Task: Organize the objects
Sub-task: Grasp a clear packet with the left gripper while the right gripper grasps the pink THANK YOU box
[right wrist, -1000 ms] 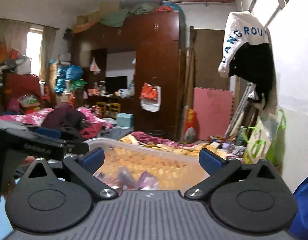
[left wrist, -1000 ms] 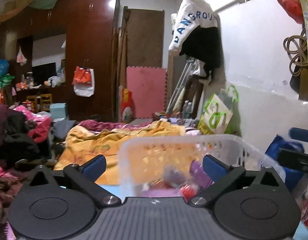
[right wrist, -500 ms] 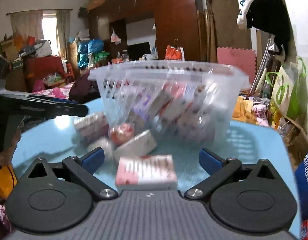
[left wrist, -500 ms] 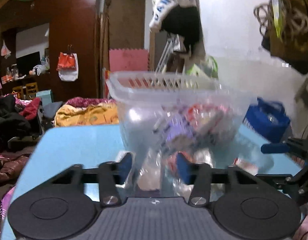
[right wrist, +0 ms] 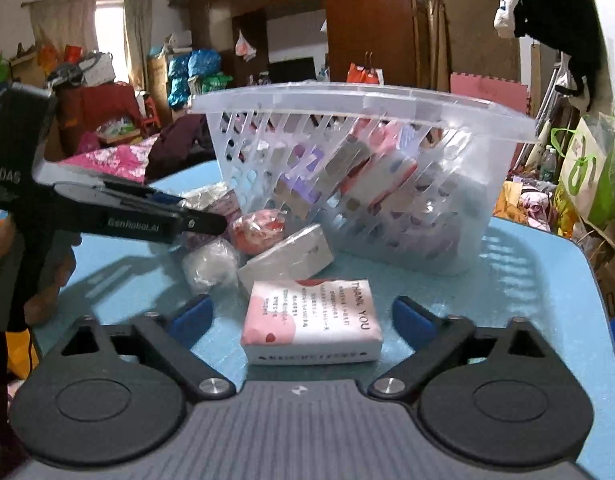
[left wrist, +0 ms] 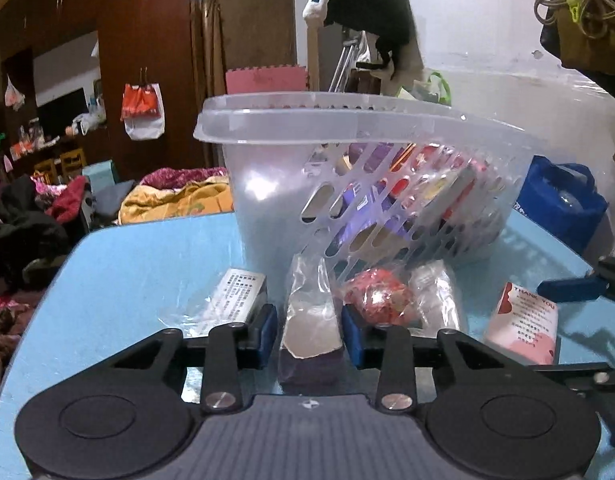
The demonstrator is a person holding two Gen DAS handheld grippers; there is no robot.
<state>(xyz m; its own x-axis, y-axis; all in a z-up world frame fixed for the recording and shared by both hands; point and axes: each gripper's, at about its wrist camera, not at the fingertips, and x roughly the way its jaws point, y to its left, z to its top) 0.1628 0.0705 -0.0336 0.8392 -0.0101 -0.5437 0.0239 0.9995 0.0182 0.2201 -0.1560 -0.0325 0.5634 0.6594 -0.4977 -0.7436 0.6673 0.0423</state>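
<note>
Small plastic-wrapped purple-and-white packet [left wrist: 310, 320], near blue table's [left wrist: 127, 280] front edge before clear perforated plastic basket [left wrist: 367, 184]: light, crinkly, slippery, best pinched mid-body. Left gripper [left wrist: 309, 330] closing around it; right gripper [right wrist: 303, 318] closing, not yet touching pink-and-white "THANK YOU" pack [right wrist: 311, 320].

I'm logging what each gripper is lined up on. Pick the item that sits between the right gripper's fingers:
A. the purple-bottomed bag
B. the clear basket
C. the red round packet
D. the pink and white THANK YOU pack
D: in the right wrist view the pink and white THANK YOU pack lies on the blue table between the closing jaws of the right gripper, which do not yet touch it.
</note>
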